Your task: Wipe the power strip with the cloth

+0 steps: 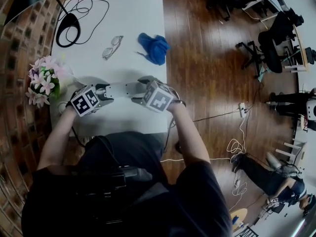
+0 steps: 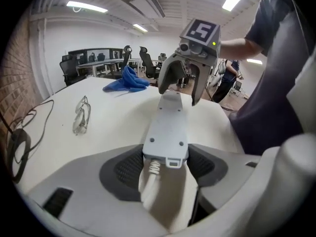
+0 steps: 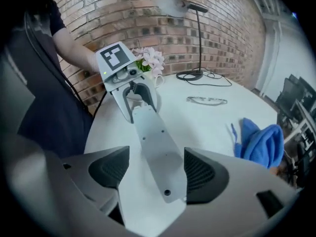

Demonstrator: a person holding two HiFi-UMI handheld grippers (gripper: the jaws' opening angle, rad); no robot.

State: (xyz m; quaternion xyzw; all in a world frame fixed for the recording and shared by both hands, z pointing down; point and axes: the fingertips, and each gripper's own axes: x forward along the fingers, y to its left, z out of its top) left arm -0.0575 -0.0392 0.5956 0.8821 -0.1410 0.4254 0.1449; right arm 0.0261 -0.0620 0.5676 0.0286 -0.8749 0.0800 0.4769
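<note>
A white power strip (image 1: 123,89) lies across the near part of the white table (image 1: 143,14), its plain underside with screw holes facing up. My left gripper (image 1: 106,94) is shut on the cord end of the power strip (image 2: 170,122), both pads against its sides, the cord (image 2: 153,181) running back between the jaws. My right gripper (image 1: 138,91) stands open over the other end of the power strip (image 3: 153,142), with a gap at the left pad. The blue cloth (image 1: 154,47) lies crumpled near the table's right edge, apart from both grippers.
A pair of glasses (image 1: 112,47) lies mid-table, left of the cloth. A pot of pink flowers (image 1: 43,80) stands at the left edge. A desk lamp's base and black cable (image 1: 69,28) occupy the far left corner. Office chairs (image 1: 274,43) stand on the wood floor to the right.
</note>
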